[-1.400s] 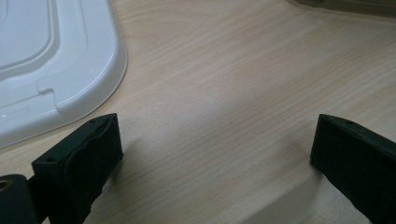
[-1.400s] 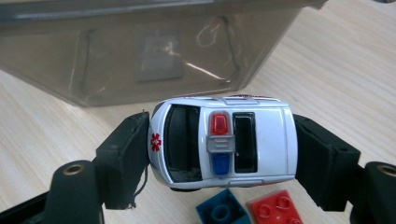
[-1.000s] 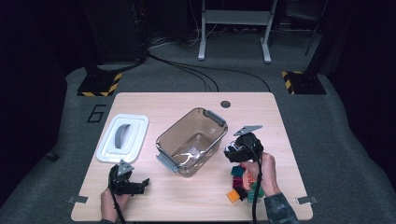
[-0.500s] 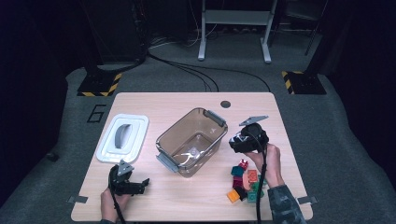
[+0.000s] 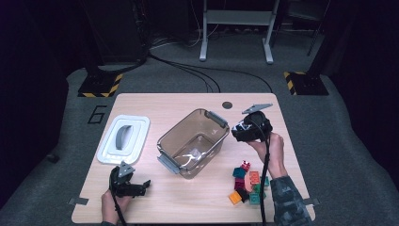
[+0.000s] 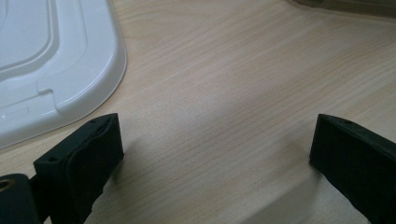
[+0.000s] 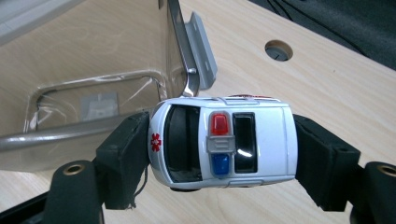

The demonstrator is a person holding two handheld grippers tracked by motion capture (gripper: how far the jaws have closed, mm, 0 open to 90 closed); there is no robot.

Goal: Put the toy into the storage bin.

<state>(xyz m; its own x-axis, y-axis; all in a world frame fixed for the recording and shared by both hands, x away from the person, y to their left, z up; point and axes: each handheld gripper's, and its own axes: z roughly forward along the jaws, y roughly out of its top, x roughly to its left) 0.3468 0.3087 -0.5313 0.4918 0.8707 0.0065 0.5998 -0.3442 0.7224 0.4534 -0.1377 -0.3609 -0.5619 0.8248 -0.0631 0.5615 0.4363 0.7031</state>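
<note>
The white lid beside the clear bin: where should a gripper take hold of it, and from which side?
Grip the grey raised handle in the middle of the white lid, coming from above, jaws across its narrow width. The lid lies flat on the table, so its thin rim probably offers little to pinch.

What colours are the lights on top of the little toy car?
Red and blue, on the white toy ambulance. The right gripper view shows them best.

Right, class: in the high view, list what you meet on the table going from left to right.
White lid → left gripper → clear bin → right gripper, shut on a toy ambulance → pile of coloured blocks.
</note>
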